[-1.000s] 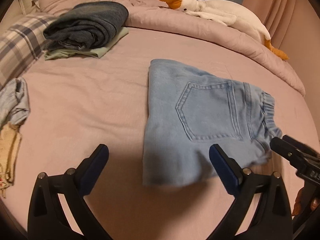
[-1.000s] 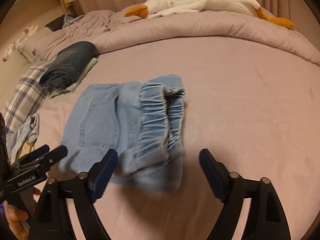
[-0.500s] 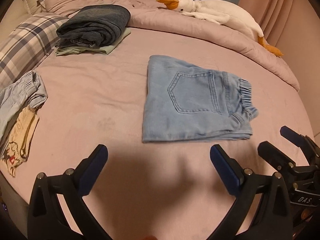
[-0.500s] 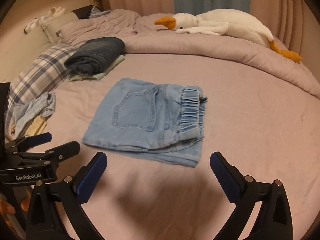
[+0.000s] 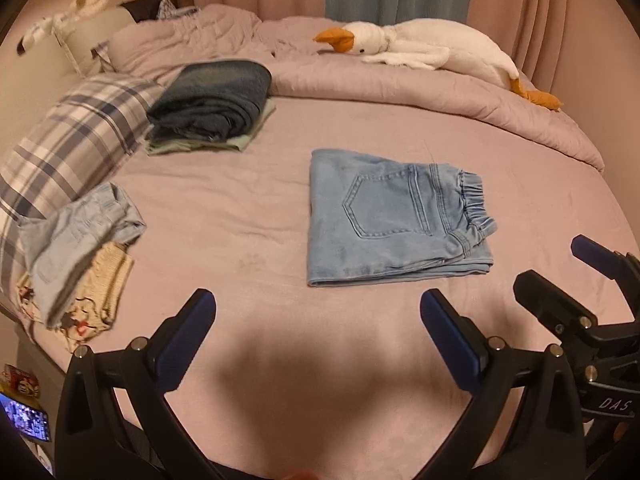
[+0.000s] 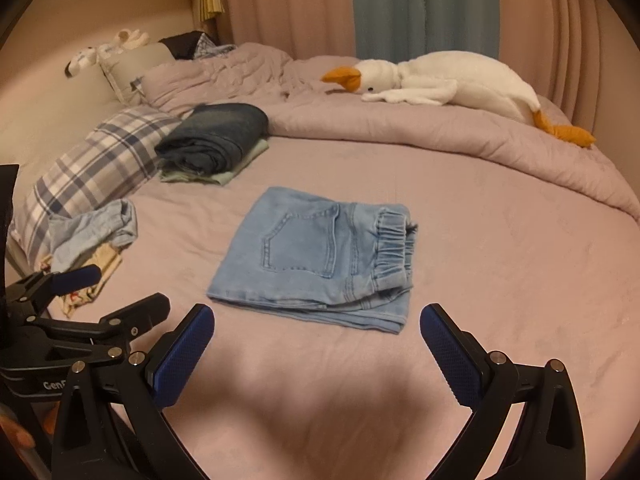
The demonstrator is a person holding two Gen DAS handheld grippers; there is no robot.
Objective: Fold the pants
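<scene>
The light-blue denim pants [image 5: 394,216] lie folded square on the pink bedsheet [image 5: 240,208]. Both the left gripper [image 5: 318,338] and right gripper [image 6: 316,354] hang released, holding nothing. Folding looks done; next, probably stack it.

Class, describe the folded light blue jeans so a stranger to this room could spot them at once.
Start at the pink bed with the white toy goose along its far side. In the middle of the sheet lie the folded jeans. Only they are pale denim, back pocket up, apart from the dark pile.
</scene>
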